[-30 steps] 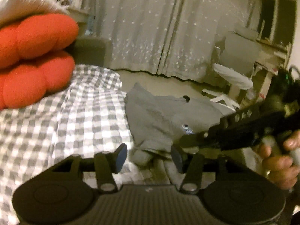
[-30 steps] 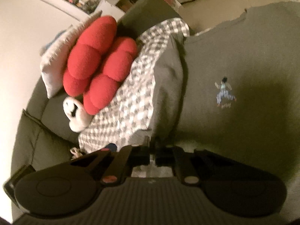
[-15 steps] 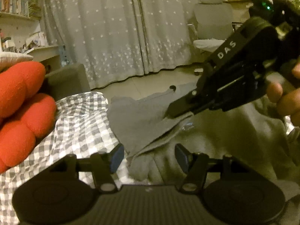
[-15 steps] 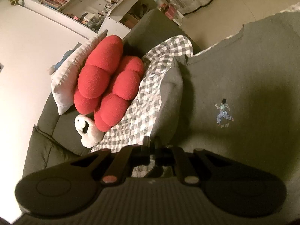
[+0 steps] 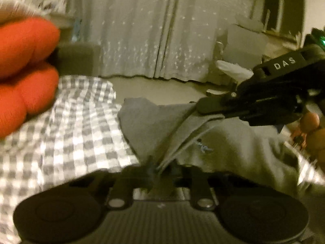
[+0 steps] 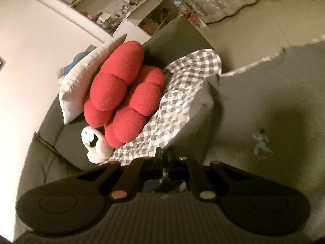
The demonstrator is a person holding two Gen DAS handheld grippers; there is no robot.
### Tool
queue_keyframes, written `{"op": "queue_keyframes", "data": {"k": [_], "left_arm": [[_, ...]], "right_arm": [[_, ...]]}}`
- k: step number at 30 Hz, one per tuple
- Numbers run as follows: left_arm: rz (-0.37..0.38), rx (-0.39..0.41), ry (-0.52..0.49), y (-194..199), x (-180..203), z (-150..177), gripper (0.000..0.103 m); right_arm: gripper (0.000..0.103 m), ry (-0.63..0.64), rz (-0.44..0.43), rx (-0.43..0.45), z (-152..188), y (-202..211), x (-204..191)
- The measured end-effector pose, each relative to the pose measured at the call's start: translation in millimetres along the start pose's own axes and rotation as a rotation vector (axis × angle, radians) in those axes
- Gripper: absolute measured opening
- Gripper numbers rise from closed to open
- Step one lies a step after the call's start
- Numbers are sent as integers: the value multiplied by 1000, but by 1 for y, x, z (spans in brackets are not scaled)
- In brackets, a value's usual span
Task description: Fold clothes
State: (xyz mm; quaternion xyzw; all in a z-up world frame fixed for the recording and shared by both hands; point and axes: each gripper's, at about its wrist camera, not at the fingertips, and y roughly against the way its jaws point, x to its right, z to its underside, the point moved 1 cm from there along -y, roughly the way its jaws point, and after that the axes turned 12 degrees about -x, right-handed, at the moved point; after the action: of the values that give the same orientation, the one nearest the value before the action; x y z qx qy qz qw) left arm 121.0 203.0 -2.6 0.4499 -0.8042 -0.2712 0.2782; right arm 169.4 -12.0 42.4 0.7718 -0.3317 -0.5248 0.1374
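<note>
Pale star-dotted curtains hang to a beige floor in dim, warm light. A dark sofa carries a checked blanket, red cushion and white pillow; bookshelves line the plain wall.

You can read one marking: the white letters "DAS" on the black body of the right gripper, seen from the left wrist camera. Nothing else is legible.

both wrist views close, sharing grey garment
</note>
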Motion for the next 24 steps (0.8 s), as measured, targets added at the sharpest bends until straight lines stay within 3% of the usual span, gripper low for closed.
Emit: {"op": "queue_keyframes", "data": {"k": [10, 19, 21, 23, 24], "left_arm": [[56, 53, 288, 33, -55, -13, 3], [-76, 0, 437, 32, -107, -9, 3], [-103, -36, 484, 24, -119, 0, 3], [-98, -64, 509, 15, -129, 8, 4], [-84, -68, 512, 12, -133, 11, 4]], "right_arm": [[7, 114, 72, -38, -25, -51, -50], [14, 128, 145, -48, -41, -86, -50], [19, 126, 182, -38, -47, -86, -43], [35, 123, 220, -27, -53, -86, -34], [36, 124, 239, -22, -55, -85, -30]]}}
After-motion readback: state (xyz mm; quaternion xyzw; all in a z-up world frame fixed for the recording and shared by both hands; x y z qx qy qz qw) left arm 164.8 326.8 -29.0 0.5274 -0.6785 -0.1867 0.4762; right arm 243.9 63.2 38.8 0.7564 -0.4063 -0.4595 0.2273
